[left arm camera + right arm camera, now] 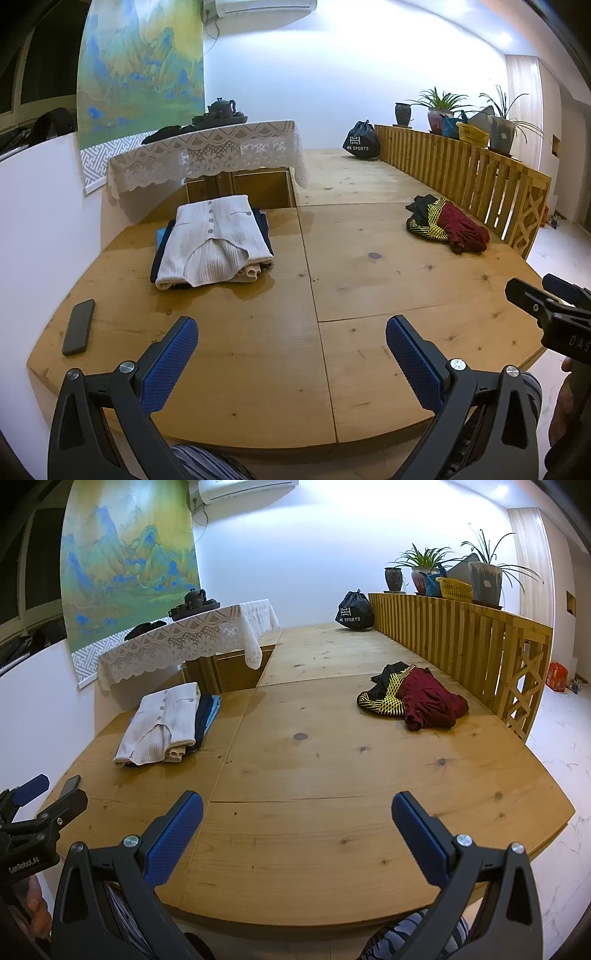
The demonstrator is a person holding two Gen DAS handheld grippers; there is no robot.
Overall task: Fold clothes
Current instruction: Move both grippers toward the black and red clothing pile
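A stack of folded clothes (214, 243) lies on the left of the wooden platform (332, 288), with a cream buttoned top uppermost; the same stack of folded clothes (162, 725) shows in the right wrist view. An unfolded heap (448, 227) of dark red, black and yellow-patterned garments lies at the right near the railing, and this unfolded heap (413, 699) appears again in the right wrist view. My left gripper (291, 332) is open above the near edge, holding nothing. My right gripper (297, 808) is open too, also holding nothing. Each gripper's side shows at the edge of the other's view.
A dark phone (78, 326) lies at the platform's left front. A lace-covered table (207, 155) with a teapot stands behind the folded stack. A wooden railing (461, 173) with potted plants runs along the right. A black sports bag (361, 141) sits at the far end.
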